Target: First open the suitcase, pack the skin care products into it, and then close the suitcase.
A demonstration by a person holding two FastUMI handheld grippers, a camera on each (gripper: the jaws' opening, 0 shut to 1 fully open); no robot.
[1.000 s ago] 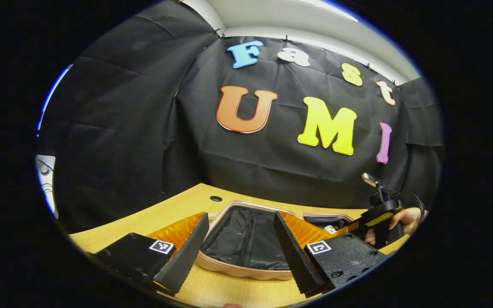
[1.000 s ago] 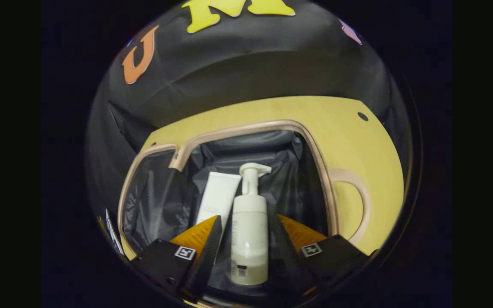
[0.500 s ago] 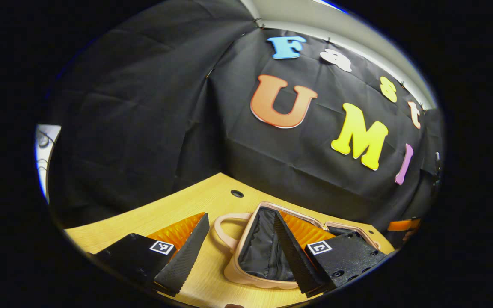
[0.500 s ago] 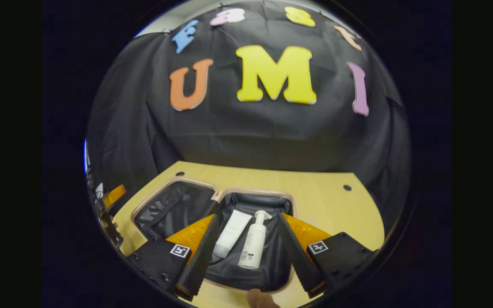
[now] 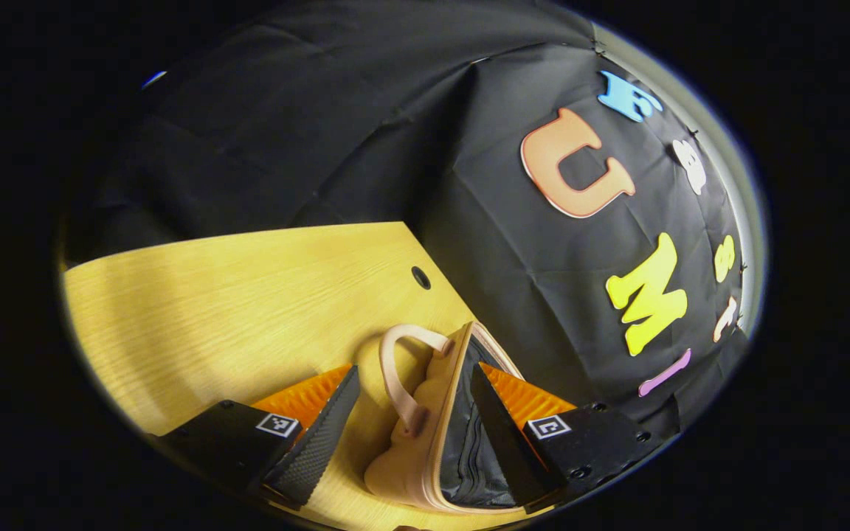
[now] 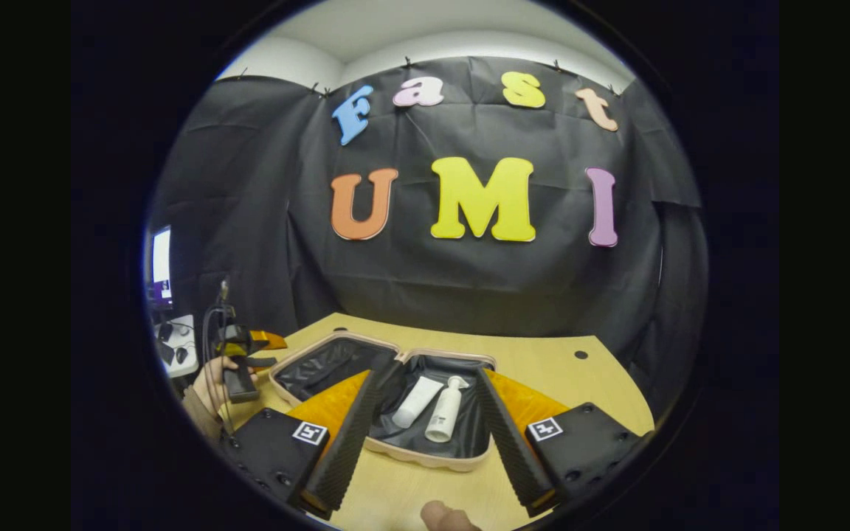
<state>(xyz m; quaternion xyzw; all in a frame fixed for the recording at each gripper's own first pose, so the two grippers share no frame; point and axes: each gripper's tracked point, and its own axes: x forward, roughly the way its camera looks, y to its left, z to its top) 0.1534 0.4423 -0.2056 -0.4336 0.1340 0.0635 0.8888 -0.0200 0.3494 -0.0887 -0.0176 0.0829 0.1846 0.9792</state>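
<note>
Both hand-held grippers, left (image 5: 403, 428) and right (image 6: 425, 435), gape wide and hold nothing. On the wooden surface (image 6: 543, 365) the suitcase (image 6: 395, 450) lies open, with a tube (image 6: 417, 402) and pump bottle (image 6: 446, 409) side by side in its half at 12 o'clock from the right one. From the left one, a suitcase half (image 5: 425, 435) with its handle (image 5: 395, 369) sits between the fingers.

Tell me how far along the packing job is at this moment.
Done: the suitcase lies open on the table, with a tube and a pump bottle inside one half. In hand: nothing; the right gripper is open, and the left gripper is open at the case's handle side. Left: closing the suitcase.
</note>
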